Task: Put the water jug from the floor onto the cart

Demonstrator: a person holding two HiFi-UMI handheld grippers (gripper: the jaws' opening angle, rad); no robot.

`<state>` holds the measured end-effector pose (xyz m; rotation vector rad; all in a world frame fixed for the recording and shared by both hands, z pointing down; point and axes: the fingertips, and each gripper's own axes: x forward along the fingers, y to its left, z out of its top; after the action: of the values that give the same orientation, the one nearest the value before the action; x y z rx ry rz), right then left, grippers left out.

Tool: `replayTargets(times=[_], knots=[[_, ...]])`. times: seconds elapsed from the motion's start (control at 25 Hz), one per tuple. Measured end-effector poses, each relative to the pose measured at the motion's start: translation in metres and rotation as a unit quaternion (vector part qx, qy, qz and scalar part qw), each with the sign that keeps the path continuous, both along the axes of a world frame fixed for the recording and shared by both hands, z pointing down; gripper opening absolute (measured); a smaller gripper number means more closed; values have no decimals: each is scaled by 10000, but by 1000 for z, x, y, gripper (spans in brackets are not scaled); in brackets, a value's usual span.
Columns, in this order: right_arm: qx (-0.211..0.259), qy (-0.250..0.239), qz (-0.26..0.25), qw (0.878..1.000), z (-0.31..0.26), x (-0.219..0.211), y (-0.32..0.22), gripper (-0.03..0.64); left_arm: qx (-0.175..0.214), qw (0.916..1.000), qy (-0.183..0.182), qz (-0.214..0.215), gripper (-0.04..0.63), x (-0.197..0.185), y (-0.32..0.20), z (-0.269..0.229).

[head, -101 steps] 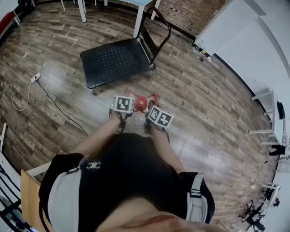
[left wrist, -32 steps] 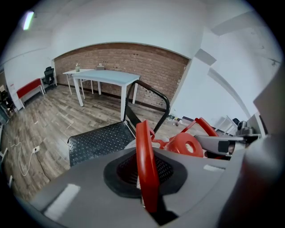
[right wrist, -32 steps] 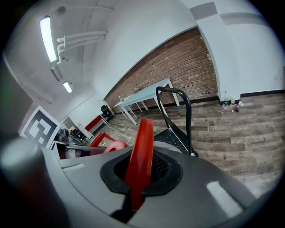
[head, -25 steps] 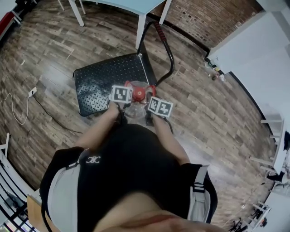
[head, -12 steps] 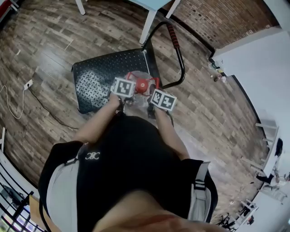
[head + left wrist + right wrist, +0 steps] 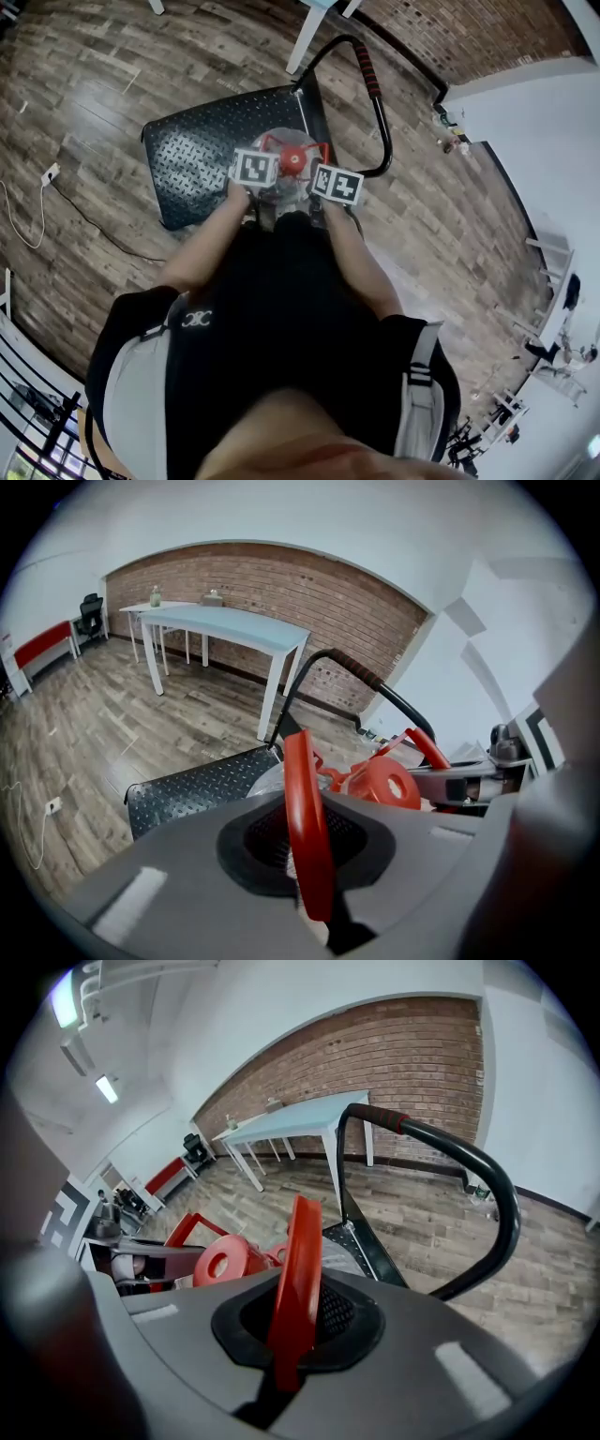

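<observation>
The clear water jug (image 6: 284, 183) with a red cap (image 6: 294, 161) and red carry handles hangs over the black studded cart deck (image 6: 192, 155), close to the cart's push handle (image 6: 375, 89). My left gripper (image 6: 264, 180) is shut on one thin red handle loop (image 6: 306, 827), which stands upright between its jaws. My right gripper (image 6: 322, 189) is shut on the other red loop (image 6: 294, 1288). The cap (image 6: 384, 782) shows between the two grippers in the left gripper view. The jug's bottom is hidden, so I cannot tell whether it touches the deck.
A white table (image 6: 234, 630) stands just beyond the cart, one leg (image 6: 300, 42) near the push handle. A power strip with its cable (image 6: 47, 173) lies on the wood floor at the left. Small items (image 6: 452, 131) sit by the brick wall.
Both grippers have carried the jug forward, from the cart's near edge to over the middle of the deck, and a little lower. Both grips are unchanged.
</observation>
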<state>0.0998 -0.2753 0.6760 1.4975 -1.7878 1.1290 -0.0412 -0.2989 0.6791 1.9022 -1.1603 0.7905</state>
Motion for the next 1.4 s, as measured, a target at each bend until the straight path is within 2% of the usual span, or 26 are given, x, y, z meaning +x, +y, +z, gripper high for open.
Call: replayTargets(times=[0.12, 0.52, 0.76, 0.96, 1.4], knots=[[-123, 26, -135, 9998, 9, -2, -13, 15, -321, 9994, -41, -87, 25, 0, -2, 20], [-446, -164, -517, 9975, 38, 6, -59, 15, -756, 9959, -106, -479, 29, 10, -35, 45], [-590, -180, -574, 9964, 60, 17, -89, 15, -884, 9940, -295, -576, 35, 19, -58, 65], [-598, 37, -740, 9955, 78, 16, -111, 15, -523, 9957, -593, -493, 46, 22, -86, 76], [-914, 185, -936, 9912, 114, 29, -139, 15, -943, 9919, -617, -595, 57, 40, -102, 108]])
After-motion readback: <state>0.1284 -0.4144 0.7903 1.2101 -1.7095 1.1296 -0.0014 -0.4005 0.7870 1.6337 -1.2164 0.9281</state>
